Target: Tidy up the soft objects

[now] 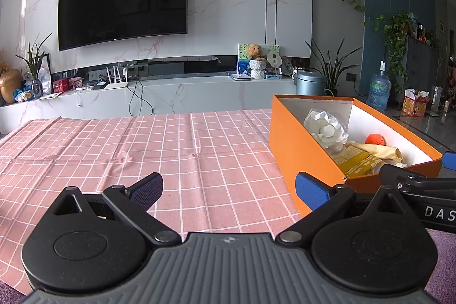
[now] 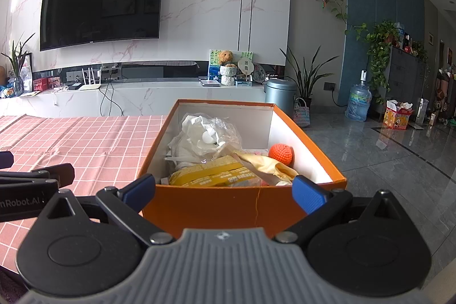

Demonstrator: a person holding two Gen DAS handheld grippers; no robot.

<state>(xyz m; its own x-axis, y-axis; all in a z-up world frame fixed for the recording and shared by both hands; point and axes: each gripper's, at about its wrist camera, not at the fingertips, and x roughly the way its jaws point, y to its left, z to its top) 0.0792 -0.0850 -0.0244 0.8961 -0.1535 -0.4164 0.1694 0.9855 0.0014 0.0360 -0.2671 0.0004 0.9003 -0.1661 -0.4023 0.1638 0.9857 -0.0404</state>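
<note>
An orange box (image 2: 216, 207) with a white inside stands on the pink checked tablecloth (image 1: 142, 150). It holds a crumpled white plastic bag (image 2: 205, 138), a yellow packet (image 2: 211, 175), a pale yellow cloth (image 2: 265, 164) and an orange knitted ball (image 2: 280, 154). My right gripper (image 2: 225, 190) is open and empty, its fingers just in front of the box's near wall. My left gripper (image 1: 228, 190) is open and empty over the cloth, left of the box (image 1: 302, 155). The box contents also show in the left wrist view: bag (image 1: 327, 130), ball (image 1: 375, 139).
The right gripper's body (image 1: 421, 187) lies at the right of the left wrist view, against the box's near corner; the left gripper's body (image 2: 31, 184) shows at the left of the right wrist view. Beyond the table are a TV console (image 1: 171, 93), a bin (image 2: 279, 93) and a tiled floor (image 2: 384, 155).
</note>
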